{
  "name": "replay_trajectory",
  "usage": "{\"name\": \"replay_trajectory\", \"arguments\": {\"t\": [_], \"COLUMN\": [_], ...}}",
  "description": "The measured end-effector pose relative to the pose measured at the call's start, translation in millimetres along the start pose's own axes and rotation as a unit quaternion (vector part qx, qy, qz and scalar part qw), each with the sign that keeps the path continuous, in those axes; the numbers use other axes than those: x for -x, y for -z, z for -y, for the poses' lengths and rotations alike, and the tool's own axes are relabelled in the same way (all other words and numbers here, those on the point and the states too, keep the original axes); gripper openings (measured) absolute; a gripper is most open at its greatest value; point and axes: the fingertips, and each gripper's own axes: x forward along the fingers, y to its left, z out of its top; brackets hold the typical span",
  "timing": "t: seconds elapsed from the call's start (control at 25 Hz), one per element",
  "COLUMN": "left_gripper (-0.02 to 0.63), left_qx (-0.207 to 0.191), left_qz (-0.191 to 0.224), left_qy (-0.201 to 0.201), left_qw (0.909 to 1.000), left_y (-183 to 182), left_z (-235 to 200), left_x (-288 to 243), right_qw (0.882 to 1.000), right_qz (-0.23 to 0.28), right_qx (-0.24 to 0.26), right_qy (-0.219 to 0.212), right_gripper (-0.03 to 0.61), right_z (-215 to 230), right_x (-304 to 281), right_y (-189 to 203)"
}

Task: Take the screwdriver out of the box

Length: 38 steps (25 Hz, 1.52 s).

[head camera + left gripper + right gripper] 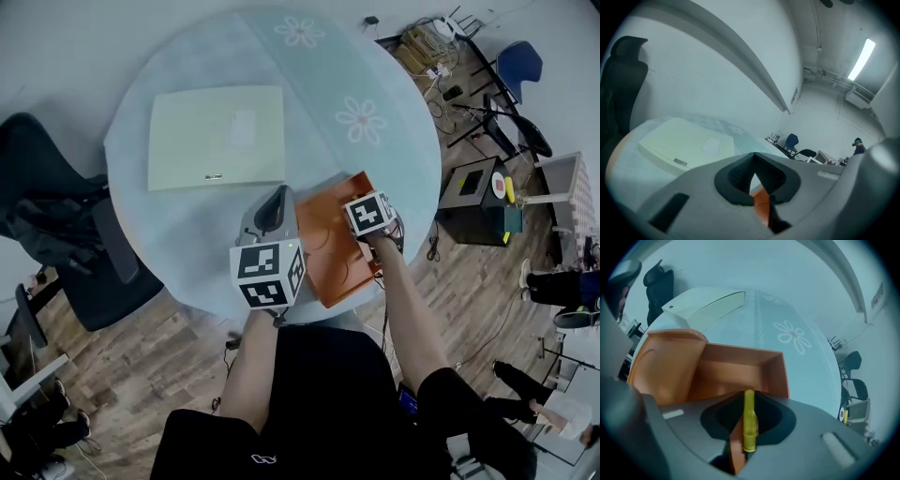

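An open orange box [328, 258] stands near the round table's front edge. In the right gripper view its inside [740, 366] shows no contents and its lid [665, 366] leans back to the left. My right gripper [749, 401] hangs over the box's near side, shut on a yellow screwdriver [749, 420] that points forward between the jaws. In the head view only its marker cube [368, 214] shows. My left gripper [278, 199] is just left of the box, above the cloth. Its jaws [755, 180] are shut with nothing between them.
A flat pale-green box [216, 136] lies on the table's far left. The table [394, 103] wears a light blue flowered cloth. A black office chair [66, 225] stands to the left. On the floor to the right are a black case [478, 192] and cables.
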Motion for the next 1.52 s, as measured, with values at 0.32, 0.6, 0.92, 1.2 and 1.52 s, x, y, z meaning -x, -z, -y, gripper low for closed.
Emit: {"name": "replay_trajectory", "arguments": {"t": [0.32, 0.6, 0.92, 1.2, 1.52], "left_gripper": [0.003, 0.003, 0.003, 0.003, 0.003], "left_qx": [-0.024, -0.076, -0.115, -0.117, -0.136], "left_qz": [0.007, 0.009, 0.038, 0.038, 0.051], "left_qy": [0.027, 0.054, 0.055, 0.07, 0.082], "left_qw": [0.9993, 0.9956, 0.9911, 0.99, 0.986], "left_y": [-10.4, -18.3, -43.7, -39.1, -43.2], "left_z": [25.7, 66.4, 84.4, 96.6, 110.8], "left_x": [-3.4, 5.2, 23.3, 29.6, 38.9], "right_qw": [0.977, 0.919, 0.812, 0.786, 0.784], "right_qz": [0.202, 0.359, 0.522, 0.573, 0.575], "right_qx": [-0.066, -0.161, -0.233, -0.196, -0.189], "right_qy": [-0.022, -0.034, -0.114, -0.125, -0.138], "right_gripper": [0.074, 0.074, 0.074, 0.075, 0.077], "right_z": [11.9, 36.5, 48.4, 36.3, 21.0], "right_x": [79.0, 159.8, 264.8, 312.6, 318.5], "right_y": [-25.8, -44.9, -66.4, -64.8, -61.7]}}
